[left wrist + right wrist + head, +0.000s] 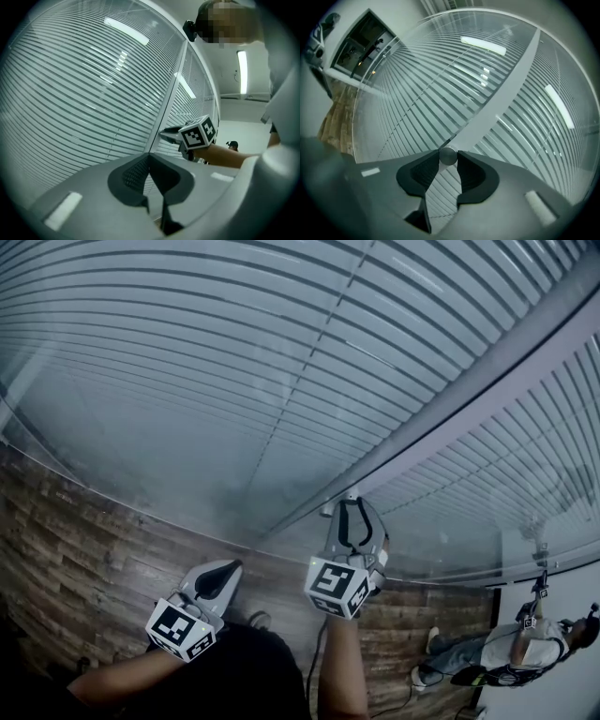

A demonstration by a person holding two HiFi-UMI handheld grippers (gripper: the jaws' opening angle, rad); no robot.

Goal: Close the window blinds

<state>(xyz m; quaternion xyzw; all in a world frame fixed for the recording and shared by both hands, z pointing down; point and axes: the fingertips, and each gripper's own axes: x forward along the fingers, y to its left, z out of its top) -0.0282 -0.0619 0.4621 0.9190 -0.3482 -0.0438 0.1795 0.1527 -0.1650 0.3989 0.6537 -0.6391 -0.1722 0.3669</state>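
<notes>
Grey slatted window blinds point(234, 352) hang behind glass and fill most of the head view. A pale frame post point(469, 390) runs diagonally between two panes. At its lower end sits a small round silver knob point(448, 155). My right gripper point(448, 157) is shut on the knob, one pad pressing on each side. In the head view the right gripper point(352, 512) reaches up to the post. My left gripper point(221, 576) hangs lower left, away from the glass. The left gripper point(148, 154) is shut with its tips together and nothing between them.
A wood-patterned floor point(84, 521) lies below the glass. Another person point(525, 652) stands at the lower right. The right gripper's marker cube point(199, 133) and forearm show in the left gripper view, next to the blinds point(84, 93). Ceiling lights reflect in the glass.
</notes>
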